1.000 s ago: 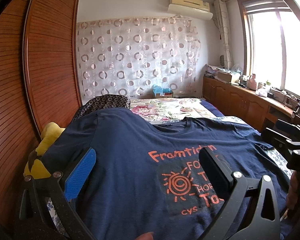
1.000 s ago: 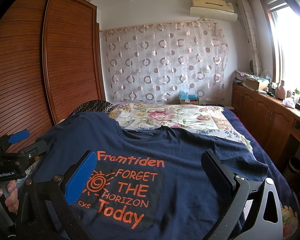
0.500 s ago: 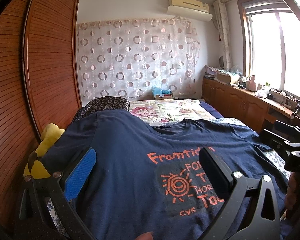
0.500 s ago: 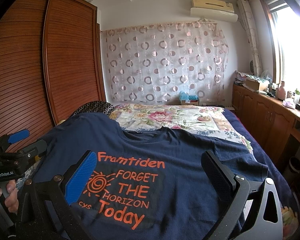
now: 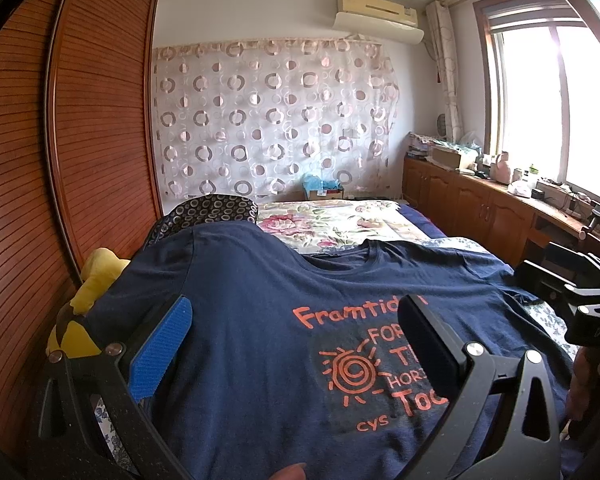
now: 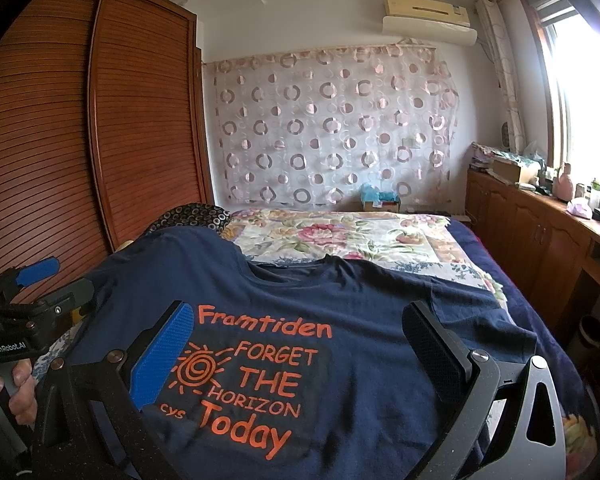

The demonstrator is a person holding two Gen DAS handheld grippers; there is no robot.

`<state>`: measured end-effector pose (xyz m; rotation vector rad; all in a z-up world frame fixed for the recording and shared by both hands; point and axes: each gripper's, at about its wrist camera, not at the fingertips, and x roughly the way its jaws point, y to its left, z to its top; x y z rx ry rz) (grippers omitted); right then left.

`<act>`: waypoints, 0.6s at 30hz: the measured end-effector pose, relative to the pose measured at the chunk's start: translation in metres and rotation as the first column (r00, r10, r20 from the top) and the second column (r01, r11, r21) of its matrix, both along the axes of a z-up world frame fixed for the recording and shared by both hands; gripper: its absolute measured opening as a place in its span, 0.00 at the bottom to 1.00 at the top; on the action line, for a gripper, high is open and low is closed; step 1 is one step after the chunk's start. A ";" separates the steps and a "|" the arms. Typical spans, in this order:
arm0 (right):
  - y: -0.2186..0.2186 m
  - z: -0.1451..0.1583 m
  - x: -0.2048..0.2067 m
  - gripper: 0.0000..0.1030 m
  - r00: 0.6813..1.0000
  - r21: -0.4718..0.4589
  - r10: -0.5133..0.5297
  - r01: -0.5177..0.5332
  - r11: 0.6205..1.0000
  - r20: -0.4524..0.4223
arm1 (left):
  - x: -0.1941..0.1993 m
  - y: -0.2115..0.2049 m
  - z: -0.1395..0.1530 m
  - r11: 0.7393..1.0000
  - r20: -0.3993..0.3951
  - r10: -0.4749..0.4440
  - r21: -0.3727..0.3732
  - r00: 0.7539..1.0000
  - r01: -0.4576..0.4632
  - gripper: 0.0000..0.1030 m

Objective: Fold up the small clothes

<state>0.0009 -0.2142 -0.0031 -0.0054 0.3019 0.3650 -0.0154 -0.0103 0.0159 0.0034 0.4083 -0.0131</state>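
On the bed (image 6: 480,248), both hand-held grippers (image 5: 296,344) (image 6: 296,344) gape wide, hiding parts of the navy T-shirt's (image 6: 360,360) print.

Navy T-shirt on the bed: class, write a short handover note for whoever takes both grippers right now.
Left gripper: open, holding nothing, above the shirt's left half.
Right gripper: open, holding nothing, above the print.
Navy cotton T-shirt with orange lettering: spread flat, print up, collar away from you, on the floral bedspread.
Done: shirt laid out.
Left: every fold; no fold made yet.
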 end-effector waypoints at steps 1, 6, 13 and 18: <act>0.000 0.000 0.000 1.00 1.000 0.001 0.001 -0.001 1.000 0.000 | 0.000 0.000 0.001 1.000 -0.001 0.000 -0.001 1.000 0.000 1.00; 0.000 -0.003 0.001 1.00 1.000 0.003 0.011 -0.011 1.000 -0.003 | 0.000 0.000 0.002 1.000 -0.006 -0.003 -0.002 1.000 0.003 1.00; 0.010 -0.008 0.009 1.00 0.996 -0.020 0.084 -0.085 0.996 -0.020 | 0.007 0.022 -0.003 1.000 -0.036 0.022 -0.005 0.999 -0.022 1.00; 0.019 -0.007 0.019 1.00 0.991 -0.032 0.133 -0.134 0.990 -0.034 | 0.012 0.046 -0.007 0.999 -0.056 0.053 -0.004 0.997 -0.054 1.00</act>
